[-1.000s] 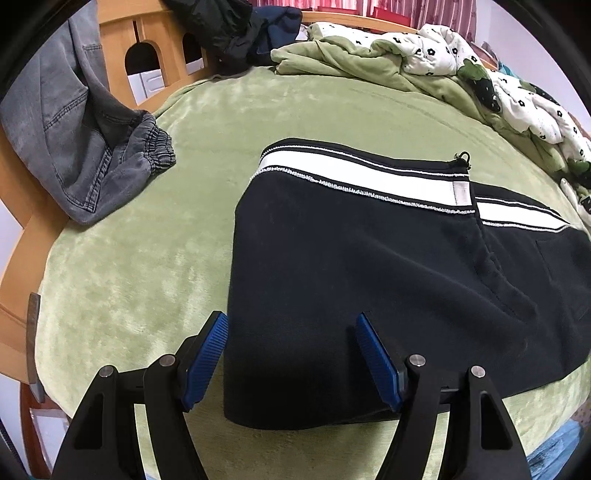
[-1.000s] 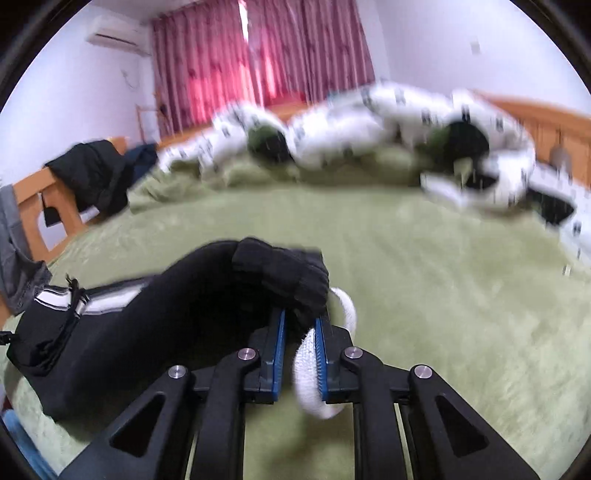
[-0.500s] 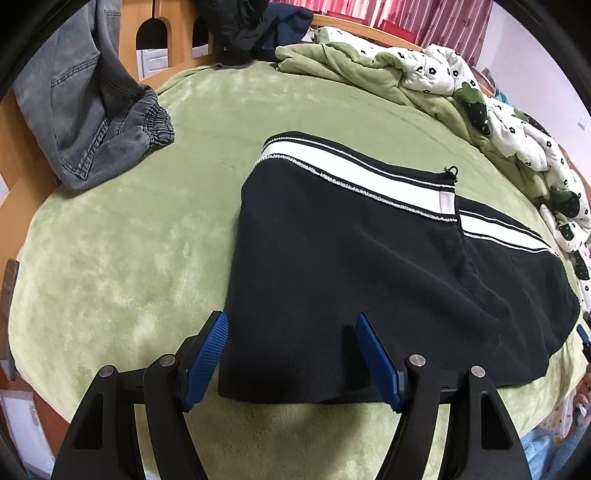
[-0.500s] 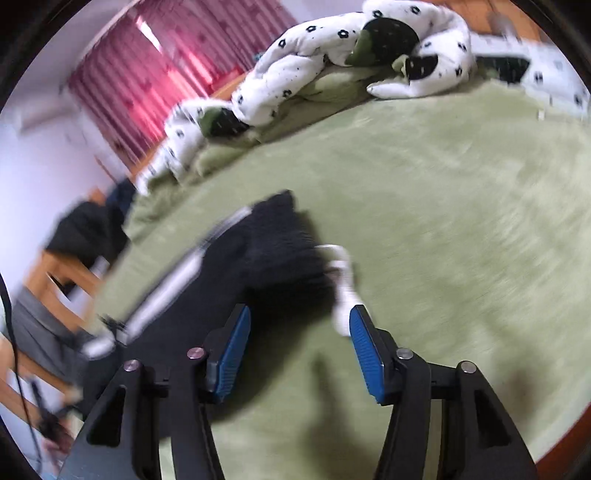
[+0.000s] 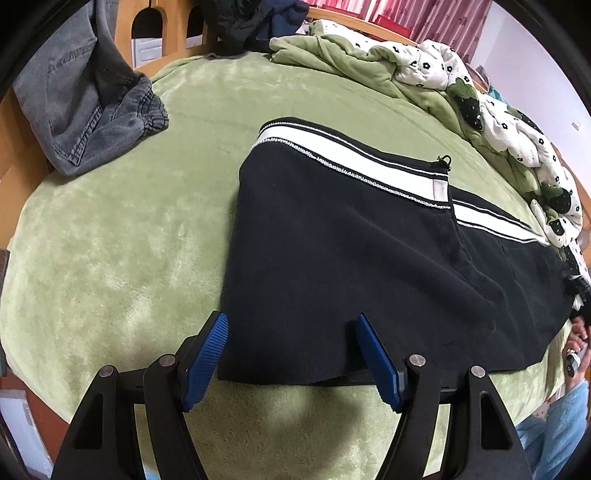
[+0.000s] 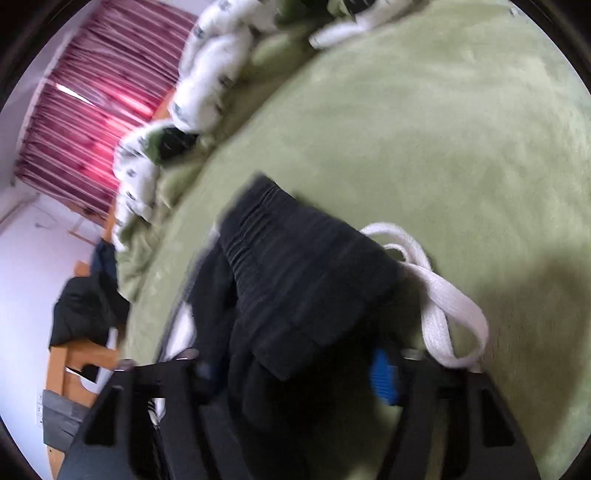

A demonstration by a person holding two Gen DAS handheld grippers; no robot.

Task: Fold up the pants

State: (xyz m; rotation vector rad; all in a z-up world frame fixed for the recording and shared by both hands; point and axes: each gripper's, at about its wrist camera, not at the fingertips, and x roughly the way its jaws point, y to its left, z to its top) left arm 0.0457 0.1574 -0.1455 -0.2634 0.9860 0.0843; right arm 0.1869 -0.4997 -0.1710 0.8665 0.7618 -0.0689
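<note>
The black pants point(image 5: 351, 240), with a white side stripe point(image 5: 369, 162), lie flat on the green bed cover point(image 5: 129, 240). My left gripper point(image 5: 291, 321) hovers open over their near folded edge, and its blue pads point(image 5: 207, 350) straddle the cloth without touching it. In the blurred right wrist view the black elastic waistband point(image 6: 303, 280) lies between the jaws of my right gripper point(image 6: 295, 365), which are closing. The white drawstring point(image 6: 450, 310) loops outside the right finger. The left pad is hidden by cloth.
Grey jeans point(image 5: 85, 110) hang over the wooden bed frame point(image 5: 162, 40) at the far left. A green and white flowered quilt point(image 5: 424, 70) is piled along the far side. Dark clothes point(image 5: 251, 18) sit on the frame. A person's hand point(image 5: 578, 347) shows at the right edge.
My right gripper let go of the waistband and drawstring, opened wide, rolled and came down with the waistband between its jaws again. The left gripper stayed open and shifted slightly.
</note>
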